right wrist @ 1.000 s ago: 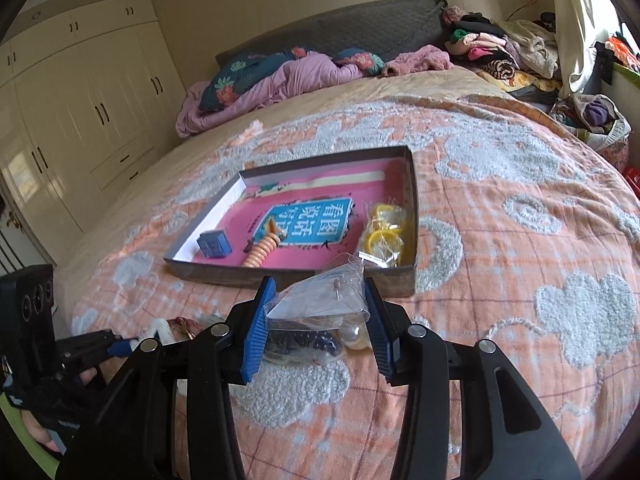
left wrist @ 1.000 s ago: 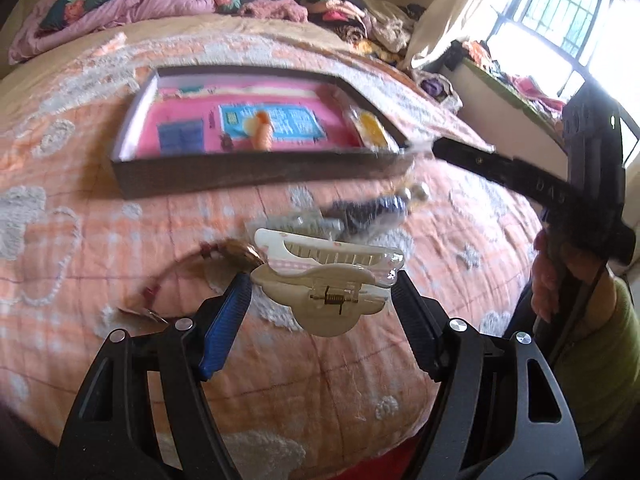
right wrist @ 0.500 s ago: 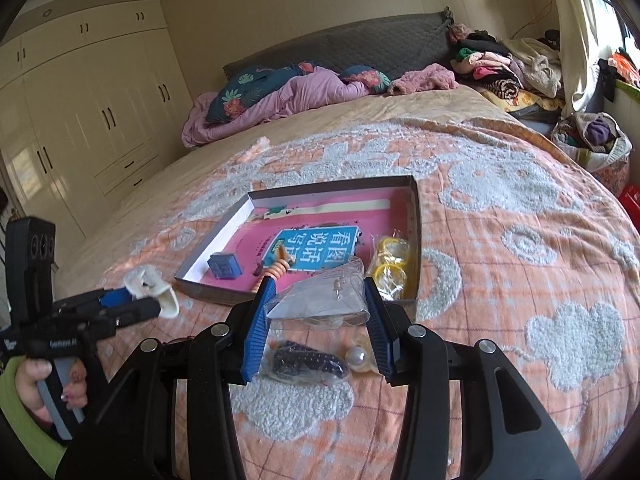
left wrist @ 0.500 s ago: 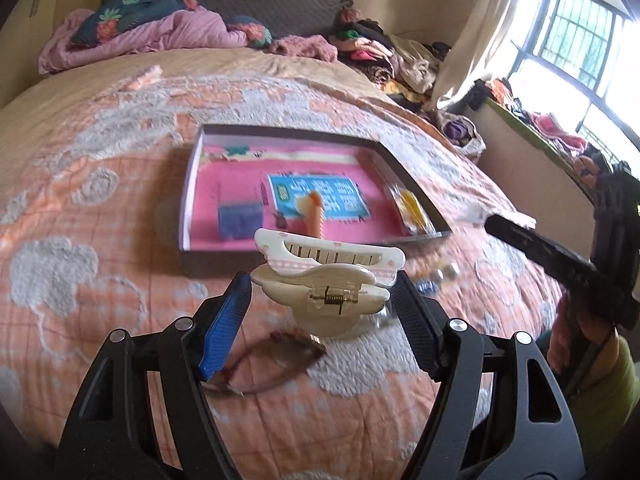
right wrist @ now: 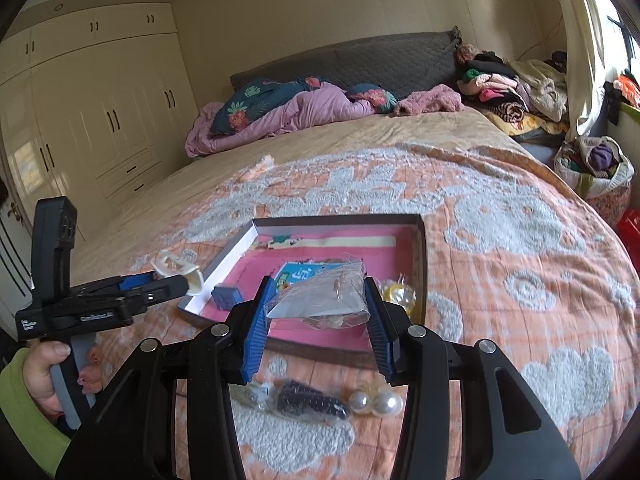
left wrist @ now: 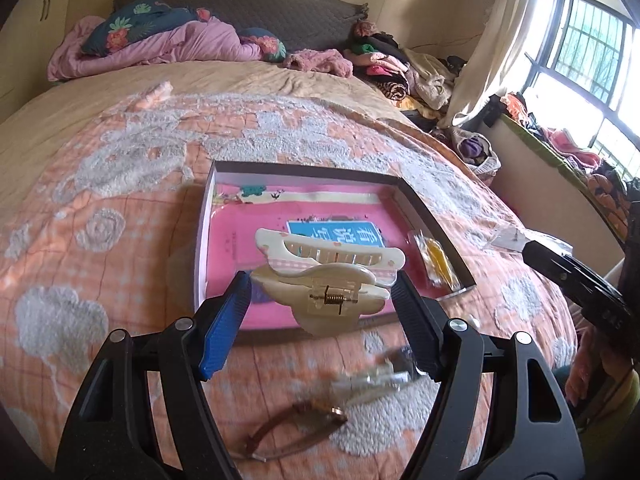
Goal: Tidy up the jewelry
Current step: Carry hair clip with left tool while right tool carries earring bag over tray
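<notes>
My left gripper (left wrist: 324, 308) is shut on a cream hair claw clip (left wrist: 328, 276), held in the air over the near edge of a shallow dark box (left wrist: 202, 248) with a pink lining. In the right wrist view that gripper (right wrist: 188, 280) and its clip (right wrist: 176, 266) hover at the box's left corner. My right gripper (right wrist: 318, 320) is shut on a small clear plastic bag (right wrist: 320, 296) with an earring inside, above the box's near rim (right wrist: 420, 248). In the left wrist view the right gripper (left wrist: 532, 248) shows only as one black finger at the right.
In the box lie a blue card (left wrist: 336, 232), a yellow bagged item (left wrist: 434, 260) and a small blue box (right wrist: 226, 296). On the orange bedspread near me lie a brown bracelet (left wrist: 296, 432), a dark beaded piece (right wrist: 308, 400) and two pearls (right wrist: 376, 402). Bedding and clothes are piled at the headboard.
Both grippers have risen off the bedspread with their loads. The left one has carried the clip toward the box, leaving the bracelet behind.
</notes>
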A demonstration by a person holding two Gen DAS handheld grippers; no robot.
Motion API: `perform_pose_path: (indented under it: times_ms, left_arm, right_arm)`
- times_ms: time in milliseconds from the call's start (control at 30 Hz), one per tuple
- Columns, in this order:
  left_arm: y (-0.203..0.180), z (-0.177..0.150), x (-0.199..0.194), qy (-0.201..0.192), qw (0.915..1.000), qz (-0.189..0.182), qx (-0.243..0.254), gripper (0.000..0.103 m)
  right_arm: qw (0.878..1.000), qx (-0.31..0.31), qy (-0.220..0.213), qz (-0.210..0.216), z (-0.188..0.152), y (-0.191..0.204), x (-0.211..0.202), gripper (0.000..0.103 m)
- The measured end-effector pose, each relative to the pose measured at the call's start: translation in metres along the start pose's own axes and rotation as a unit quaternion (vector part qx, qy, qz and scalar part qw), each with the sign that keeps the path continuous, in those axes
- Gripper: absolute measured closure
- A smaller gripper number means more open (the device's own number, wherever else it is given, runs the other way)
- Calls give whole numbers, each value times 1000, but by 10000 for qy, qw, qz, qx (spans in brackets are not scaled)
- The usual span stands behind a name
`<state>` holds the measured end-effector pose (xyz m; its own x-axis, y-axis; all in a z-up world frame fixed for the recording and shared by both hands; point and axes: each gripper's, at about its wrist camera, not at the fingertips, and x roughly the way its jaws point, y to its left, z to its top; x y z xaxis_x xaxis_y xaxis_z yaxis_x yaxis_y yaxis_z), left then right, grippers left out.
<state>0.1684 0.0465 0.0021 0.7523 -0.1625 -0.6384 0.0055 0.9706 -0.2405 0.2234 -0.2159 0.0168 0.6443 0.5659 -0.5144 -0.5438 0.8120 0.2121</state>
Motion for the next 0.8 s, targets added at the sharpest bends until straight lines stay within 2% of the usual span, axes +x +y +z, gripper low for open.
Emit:
perform_pose_path:
  times_ms: [433, 800]
  left_arm:
    - [-2, 21, 34, 62, 9999, 61, 115, 39]
    - [-6, 28, 73, 332, 9993, 71, 158, 39]
  right_arm:
    - [9999, -110, -42, -73, 17, -1, 19, 61]
    - [9998, -99, 19, -145, 25, -11, 36, 61]
